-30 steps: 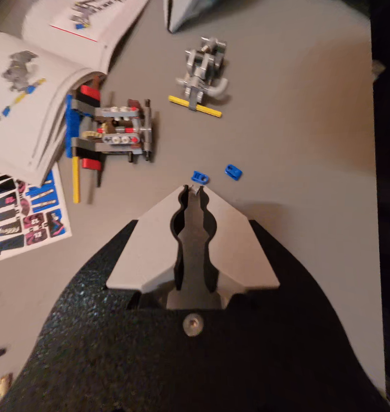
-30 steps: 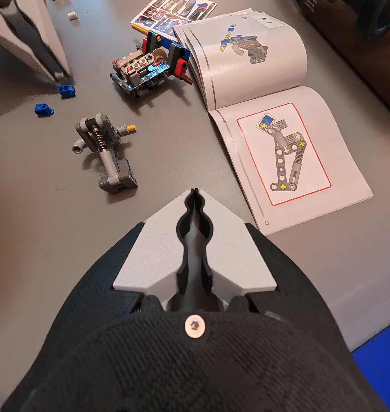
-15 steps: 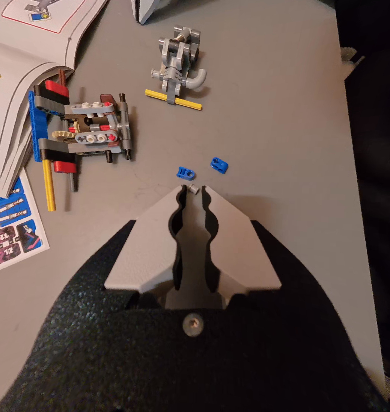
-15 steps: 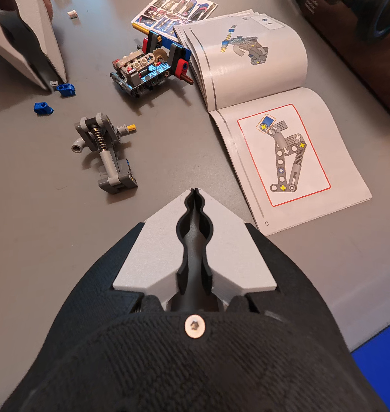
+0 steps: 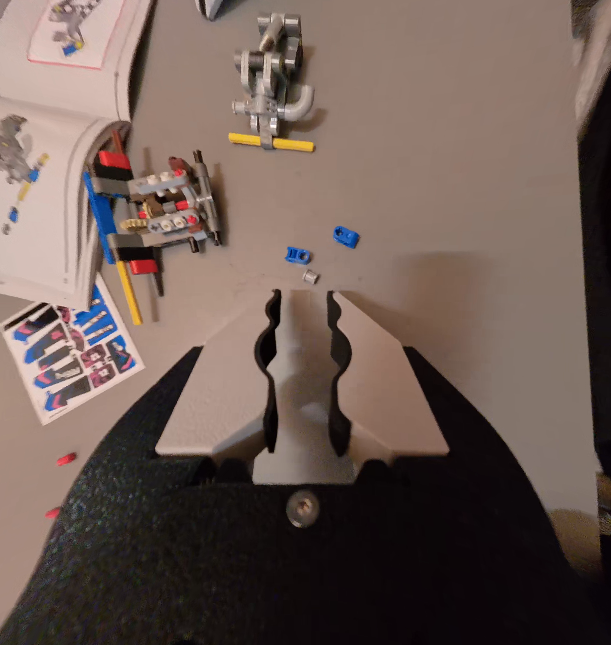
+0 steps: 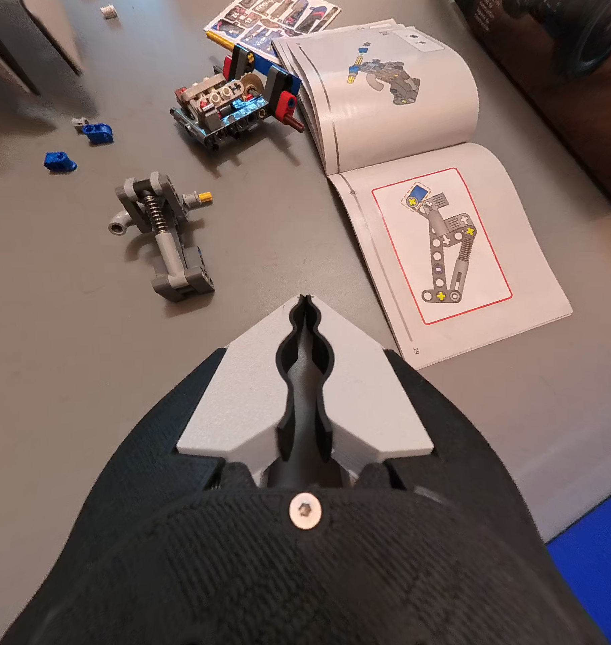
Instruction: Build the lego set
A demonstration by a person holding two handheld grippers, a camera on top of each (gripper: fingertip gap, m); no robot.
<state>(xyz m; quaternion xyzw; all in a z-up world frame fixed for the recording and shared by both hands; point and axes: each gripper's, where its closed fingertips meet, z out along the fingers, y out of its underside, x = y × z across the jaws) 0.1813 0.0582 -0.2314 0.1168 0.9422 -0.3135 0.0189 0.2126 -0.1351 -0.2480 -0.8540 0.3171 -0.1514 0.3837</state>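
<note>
At twelve o'clock off your spread left gripper point(image 5: 304, 293) lay a small grey bush point(image 5: 310, 276); your right gripper point(image 6: 305, 297) was pressed together, empty.

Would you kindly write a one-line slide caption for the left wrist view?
Open left gripper hovers just short of a small grey bush beside two blue connectors on the grey table.

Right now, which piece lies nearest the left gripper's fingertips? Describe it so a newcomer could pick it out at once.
Start at the open instruction booklet and the colourful chassis assembly beside it on the grey table. Toward the open left gripper lie two blue connectors. The piece is the tiny grey bushing just beyond the fingertips: the only loose piece there that is pale grey, round and smaller than the blue ones.
</note>
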